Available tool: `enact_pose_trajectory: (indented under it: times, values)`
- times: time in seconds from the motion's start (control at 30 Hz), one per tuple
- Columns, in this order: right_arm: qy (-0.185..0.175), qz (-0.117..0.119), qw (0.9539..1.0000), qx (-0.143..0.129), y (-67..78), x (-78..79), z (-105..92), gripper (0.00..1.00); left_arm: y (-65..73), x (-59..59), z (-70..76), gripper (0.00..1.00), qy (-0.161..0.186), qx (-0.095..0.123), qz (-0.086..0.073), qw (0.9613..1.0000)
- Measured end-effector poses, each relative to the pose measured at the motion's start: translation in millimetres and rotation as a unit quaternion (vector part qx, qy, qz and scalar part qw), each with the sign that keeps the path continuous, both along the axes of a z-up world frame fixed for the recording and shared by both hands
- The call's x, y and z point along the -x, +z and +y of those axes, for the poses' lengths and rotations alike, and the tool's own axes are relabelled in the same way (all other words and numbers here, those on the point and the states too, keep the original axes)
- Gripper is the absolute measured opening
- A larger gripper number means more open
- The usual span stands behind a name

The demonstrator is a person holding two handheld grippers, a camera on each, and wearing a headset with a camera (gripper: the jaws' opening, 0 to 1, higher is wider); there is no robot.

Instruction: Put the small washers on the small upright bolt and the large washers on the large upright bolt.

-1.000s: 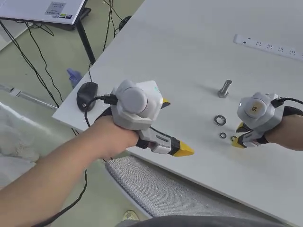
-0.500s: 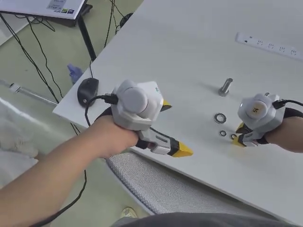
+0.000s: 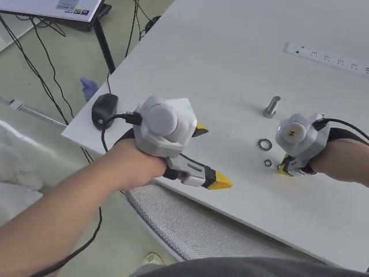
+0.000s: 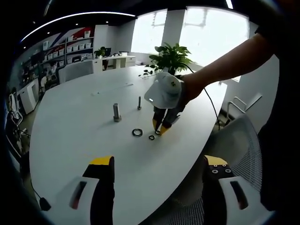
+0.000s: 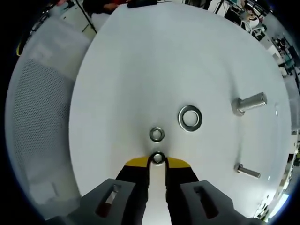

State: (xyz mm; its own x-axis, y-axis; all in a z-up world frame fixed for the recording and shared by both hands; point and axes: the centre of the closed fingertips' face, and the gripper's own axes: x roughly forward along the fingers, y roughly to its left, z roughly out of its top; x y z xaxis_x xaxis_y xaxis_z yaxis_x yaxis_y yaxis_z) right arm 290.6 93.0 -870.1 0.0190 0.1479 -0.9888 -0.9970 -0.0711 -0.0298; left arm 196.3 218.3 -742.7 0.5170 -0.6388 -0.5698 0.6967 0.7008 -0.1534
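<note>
pinches a small washer [image 5: 158, 153] in the narrowed right gripper [image 5: 158, 164], low on the table [image 5: 140, 70] — likely for carrying to the small upright bolt [image 5: 247, 171] at 3 o'clock. second small washer [image 5: 156, 129] at 12, large washer [image 5: 190, 109] at 1. holds the left gripper [image 4: 158, 161] wide, empty, clear.

A round yellow sticker [image 3: 292, 133] atop the right tool [image 3: 282, 168] carries two dark characters, too blurred to read. The laptop stickers [image 3: 74, 8] at upper left are equally illegible.

White table [image 3: 230, 57]: large bolt [image 3: 271, 107], small bolt [image 5: 247, 171], large washer [image 3: 264, 144], small washers [image 5: 156, 134], power strip [image 3: 323, 57], maybe mouse [image 3: 104, 111].
</note>
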Motion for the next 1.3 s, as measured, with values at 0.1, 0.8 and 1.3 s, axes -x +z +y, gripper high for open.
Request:
enact_pose_trajectory:
  times: [0.1, 0.8, 1.3]
  values:
    - [-0.012, 0.006, 0.9999, -0.007, 0.5, -1.7, -1.3, 0.12, 0.3, -0.4, -1.1, 0.76, 0.001, -0.001, 0.001, 1.0]
    - [-0.05, 0.019, 0.9984, -0.02, 15.7, -23.0, -28.0, 0.12, 4.8, -3.9, -5.2, 0.77, 0.01, 0.002, -0.003, 0.9999]
    - [-0.075, 0.013, 0.997, -0.014, 15.8, -27.0, -64.4, 0.12, 5.3, -7.7, -8.8, 0.77, 0.01, 0.008, -0.002, 0.9999]
